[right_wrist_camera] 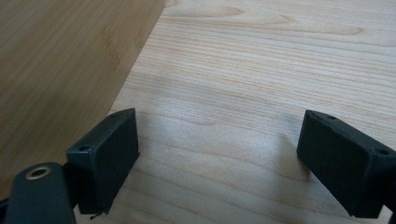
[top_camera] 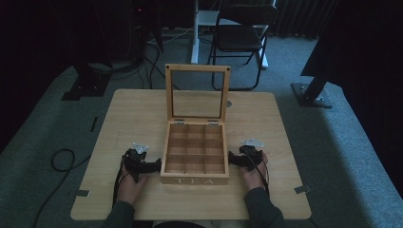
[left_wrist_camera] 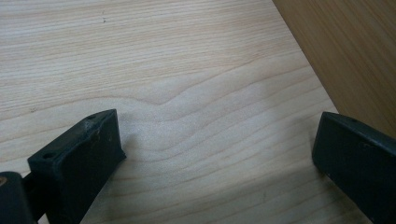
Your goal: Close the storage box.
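A person rests the left gripper (top_camera: pixel 153 165) on the counter (top_camera: pixel 128 114) just left of the open wooden tea box (top_camera: pixel 195 154), fingers (left_wrist_camera: pixel 79 161) spread wide on nothing. The box sits at the counter's near middle, lid upright, compartments apparently empty, likely awaiting handling from both flanks. Just right of the box, the right gripper (top_camera: pixel 231 157) waits likewise, fingers (right_wrist_camera: pixel 105 156) apart and empty. The gripper views reveal the box's side wall (right_wrist_camera: pixel 60 70) close beside each inner finger; the high view shows the compartments.
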`<state>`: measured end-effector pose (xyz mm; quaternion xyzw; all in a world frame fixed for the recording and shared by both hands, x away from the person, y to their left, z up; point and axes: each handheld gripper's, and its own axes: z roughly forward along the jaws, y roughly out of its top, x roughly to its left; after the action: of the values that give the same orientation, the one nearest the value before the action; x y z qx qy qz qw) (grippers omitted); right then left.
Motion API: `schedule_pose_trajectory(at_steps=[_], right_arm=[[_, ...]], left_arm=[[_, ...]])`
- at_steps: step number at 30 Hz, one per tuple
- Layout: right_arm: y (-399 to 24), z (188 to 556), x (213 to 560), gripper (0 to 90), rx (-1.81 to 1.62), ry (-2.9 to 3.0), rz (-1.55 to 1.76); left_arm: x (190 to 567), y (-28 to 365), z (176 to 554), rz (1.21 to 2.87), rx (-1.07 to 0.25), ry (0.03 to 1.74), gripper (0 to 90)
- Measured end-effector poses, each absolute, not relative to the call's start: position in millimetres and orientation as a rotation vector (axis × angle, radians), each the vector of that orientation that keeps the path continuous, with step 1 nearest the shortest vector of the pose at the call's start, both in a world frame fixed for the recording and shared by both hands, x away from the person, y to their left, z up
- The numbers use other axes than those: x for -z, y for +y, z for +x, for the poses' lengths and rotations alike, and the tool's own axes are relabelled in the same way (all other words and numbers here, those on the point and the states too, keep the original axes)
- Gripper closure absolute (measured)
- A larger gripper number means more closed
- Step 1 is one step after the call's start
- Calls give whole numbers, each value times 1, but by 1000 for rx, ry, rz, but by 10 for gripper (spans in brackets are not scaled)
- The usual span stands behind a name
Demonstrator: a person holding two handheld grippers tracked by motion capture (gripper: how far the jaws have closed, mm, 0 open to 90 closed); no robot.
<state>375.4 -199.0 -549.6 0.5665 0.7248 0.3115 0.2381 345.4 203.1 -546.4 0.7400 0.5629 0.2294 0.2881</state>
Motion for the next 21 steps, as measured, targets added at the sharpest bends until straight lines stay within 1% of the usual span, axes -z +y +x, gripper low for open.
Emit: schedule_pose_trajectory(at_steps=[16, 21], right_arm=[[-204, 374, 550, 121, -877, 2043, 1495], [-206, 375, 545, 149, -847, 2100, 1495]], left_arm=[[546, 203, 345, 1975, -612, 1504, 16], [546, 203, 344, 1977, -612, 1505, 16]])
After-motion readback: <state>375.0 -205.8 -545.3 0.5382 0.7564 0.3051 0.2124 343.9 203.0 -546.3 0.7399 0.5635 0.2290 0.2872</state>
